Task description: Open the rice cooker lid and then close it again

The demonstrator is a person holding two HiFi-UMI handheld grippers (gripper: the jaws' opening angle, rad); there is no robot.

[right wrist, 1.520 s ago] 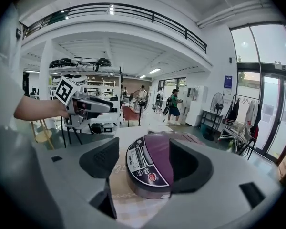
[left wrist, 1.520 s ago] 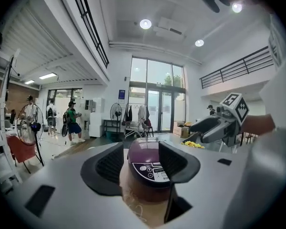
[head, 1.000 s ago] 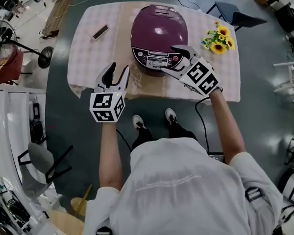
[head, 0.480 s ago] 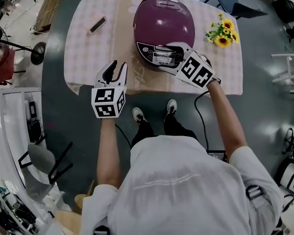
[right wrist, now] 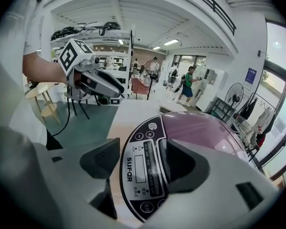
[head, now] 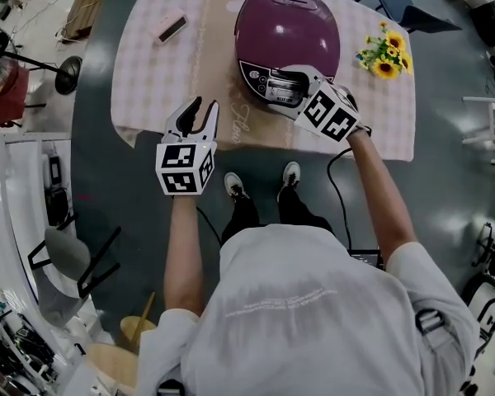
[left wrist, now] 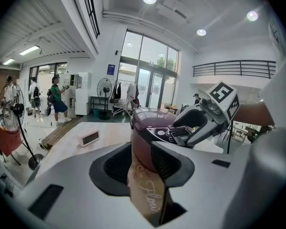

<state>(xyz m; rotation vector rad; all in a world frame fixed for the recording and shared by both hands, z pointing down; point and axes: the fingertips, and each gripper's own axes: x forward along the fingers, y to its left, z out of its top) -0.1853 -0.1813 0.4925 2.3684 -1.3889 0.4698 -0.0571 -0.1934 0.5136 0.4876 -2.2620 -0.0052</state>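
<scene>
Since a second ago the right gripper (head: 285, 89) has sunk onto the front of the closed purple rice cooker (head: 289, 23) mid-bench (head: 148, 73), jaws apart astride its control panel (right wrist: 140, 168), while the farther left gripper (head: 203, 106), its jaws just narrowed and empty, hovers at the bench edge.

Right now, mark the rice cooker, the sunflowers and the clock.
rice cooker (head: 290, 27): head view, lid dome.
sunflowers (head: 384, 58): head view, middle of the bunch.
clock (head: 170, 29): head view, its middle.

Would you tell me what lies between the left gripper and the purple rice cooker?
Only bare tan table runner, per the head view, between left gripper and purple rice cooker.
</scene>
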